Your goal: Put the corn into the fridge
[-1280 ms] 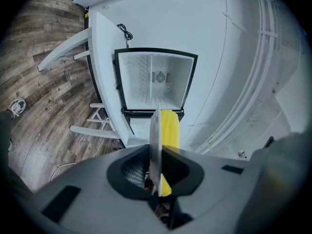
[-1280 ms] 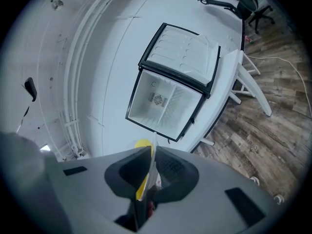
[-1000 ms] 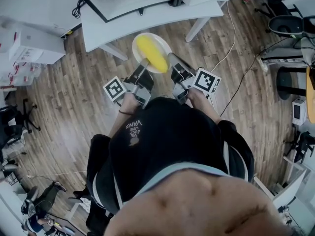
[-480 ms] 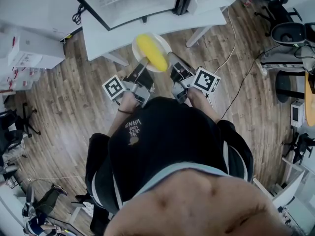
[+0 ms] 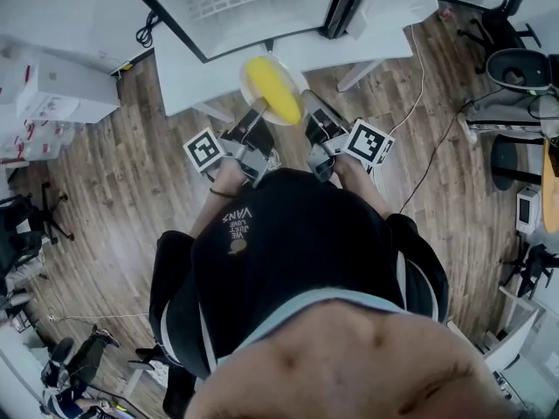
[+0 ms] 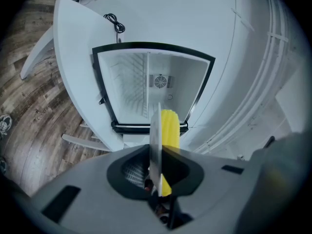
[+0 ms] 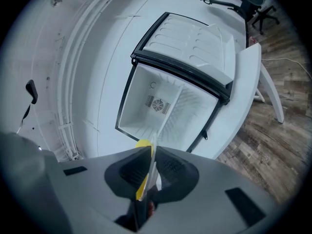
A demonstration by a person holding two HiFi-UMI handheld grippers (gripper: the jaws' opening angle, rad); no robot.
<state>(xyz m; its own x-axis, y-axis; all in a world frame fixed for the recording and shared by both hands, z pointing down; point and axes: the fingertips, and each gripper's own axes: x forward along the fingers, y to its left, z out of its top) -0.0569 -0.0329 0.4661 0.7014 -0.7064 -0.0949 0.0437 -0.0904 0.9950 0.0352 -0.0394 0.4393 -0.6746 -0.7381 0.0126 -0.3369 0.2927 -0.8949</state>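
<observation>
Head view shows my left hand-held gripper (image 5: 254, 120) and right hand-held gripper (image 5: 309, 113) each clamped on opposite edges of the plate (image 5: 295, 80). I reckon this holds it level so the corn (image 5: 272, 94) lying on it cannot roll, just short of the open fridge (image 6: 127, 82) on the tabletop (image 5: 199, 70).

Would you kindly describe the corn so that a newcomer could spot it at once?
Find the white table bearing the open fridge. Before it, the left claw and right claw grip a white plate by its rim. The corn lies on it, yellow amid all that white.
</observation>
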